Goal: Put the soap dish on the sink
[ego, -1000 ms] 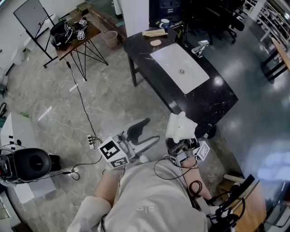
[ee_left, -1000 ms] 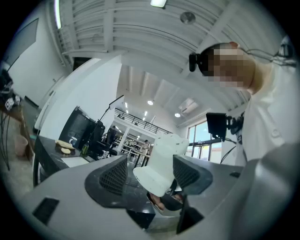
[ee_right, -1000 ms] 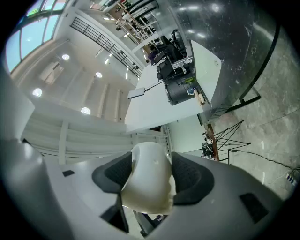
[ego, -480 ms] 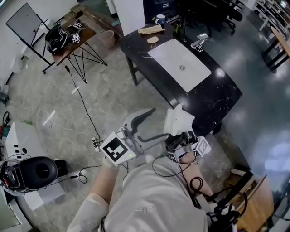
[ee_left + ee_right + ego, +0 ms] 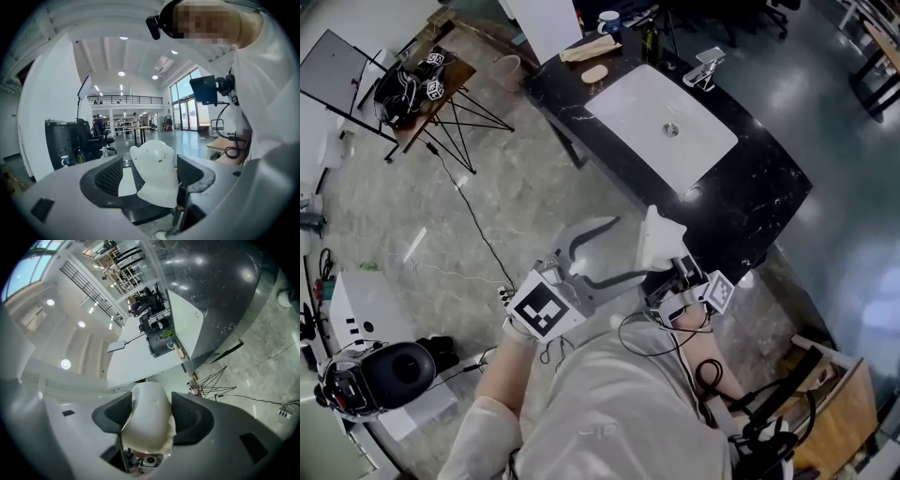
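The soap dish (image 5: 661, 239) is a white, rounded shell. My right gripper (image 5: 664, 267) is shut on its lower end and holds it up in front of my chest, short of the black counter (image 5: 750, 202). In the right gripper view the soap dish (image 5: 147, 420) fills the gap between both pads. The white sink (image 5: 661, 112) is set into the counter farther off. My left gripper (image 5: 605, 255) is open wide just left of the dish. In the left gripper view the soap dish (image 5: 157, 173) stands in front of the spread jaws, and neither pad presses on it.
A chrome tap (image 5: 703, 67) stands behind the sink. A bar of soap (image 5: 593, 73) and a mug (image 5: 609, 21) sit at the counter's far end. A small folding table (image 5: 417, 89) with cables stands at the left. A cable (image 5: 469, 220) runs across the stone floor.
Both grippers have come nearer to the counter. The left gripper rolled, spread its jaws wider and closed in beside the dish. The right gripper still holds the dish.
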